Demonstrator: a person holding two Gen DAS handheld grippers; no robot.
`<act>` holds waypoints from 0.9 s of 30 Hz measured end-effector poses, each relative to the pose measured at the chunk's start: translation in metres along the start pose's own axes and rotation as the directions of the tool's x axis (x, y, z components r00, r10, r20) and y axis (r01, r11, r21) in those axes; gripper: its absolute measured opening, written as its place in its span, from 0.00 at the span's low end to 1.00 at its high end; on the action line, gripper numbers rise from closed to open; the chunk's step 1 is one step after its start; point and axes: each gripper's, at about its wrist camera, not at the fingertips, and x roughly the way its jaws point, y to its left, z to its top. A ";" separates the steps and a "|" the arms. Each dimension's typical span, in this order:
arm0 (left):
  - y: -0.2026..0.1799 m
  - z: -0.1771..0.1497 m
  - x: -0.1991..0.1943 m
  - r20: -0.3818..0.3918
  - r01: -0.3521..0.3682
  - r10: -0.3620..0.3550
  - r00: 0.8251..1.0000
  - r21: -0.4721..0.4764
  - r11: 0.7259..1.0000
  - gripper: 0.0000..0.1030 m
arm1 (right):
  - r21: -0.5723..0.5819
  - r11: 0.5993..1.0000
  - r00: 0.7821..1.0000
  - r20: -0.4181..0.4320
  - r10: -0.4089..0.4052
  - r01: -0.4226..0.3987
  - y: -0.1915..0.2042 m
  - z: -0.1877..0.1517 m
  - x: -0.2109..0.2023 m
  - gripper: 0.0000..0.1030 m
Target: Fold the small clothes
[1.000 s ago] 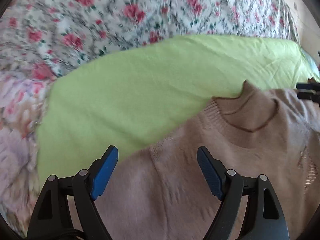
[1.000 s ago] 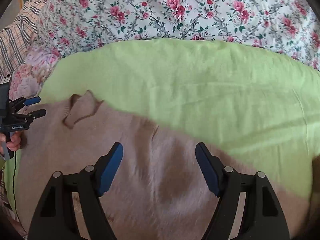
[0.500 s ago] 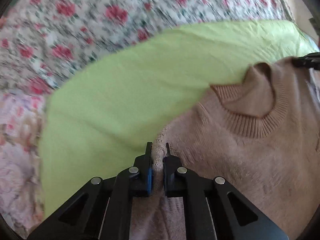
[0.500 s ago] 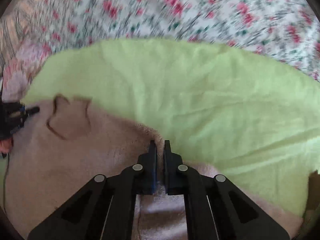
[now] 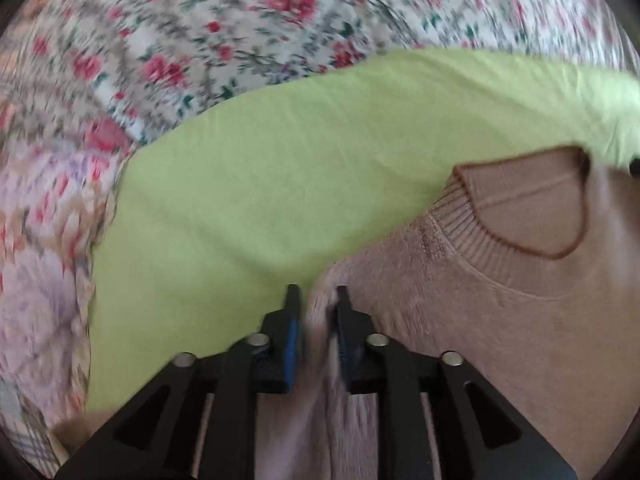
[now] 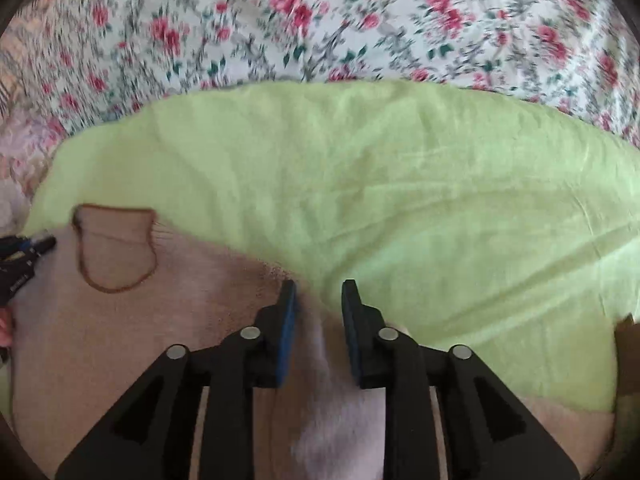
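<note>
The sweater [image 5: 500, 320] is lying flat on a green cloth [image 5: 300, 168] spread over a flowered bedspread [image 5: 240, 20], and we are working at its two shoulders. In the left wrist view our left gripper [image 5: 316, 300] is sitting at six o'clock, its jaws having just been easing apart, with a ridge of the pink knit still pinched up between them and touching both pads. The ribbed collar [image 5: 520, 216] is lying toward three o'clock. In the right wrist view our right gripper [image 6: 318, 300] is also at six o'clock, its jaws having just been opening; a fold of sweater [image 6: 120, 340] is lying between them, and we cannot tell whether the pads are still pressing it. The collar [image 6: 116, 252] is showing at nine o'clock.
</note>
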 end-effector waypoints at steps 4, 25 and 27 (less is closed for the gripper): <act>0.004 -0.016 -0.045 0.027 0.032 -0.030 0.999 -0.068 0.997 0.48 | 0.069 0.997 0.998 0.066 0.020 -0.024 -0.016 -0.026 -0.060 0.45; -0.057 -0.135 -0.121 -0.049 0.268 -0.293 0.955 -0.281 0.922 0.61 | 0.333 0.922 0.973 0.047 -0.227 0.199 -0.194 -0.067 -0.134 0.45; -0.061 -0.140 -0.118 -0.067 0.260 -0.288 0.955 -0.275 0.926 0.62 | 0.336 0.917 0.973 0.013 -0.230 0.212 -0.209 -0.056 -0.119 0.45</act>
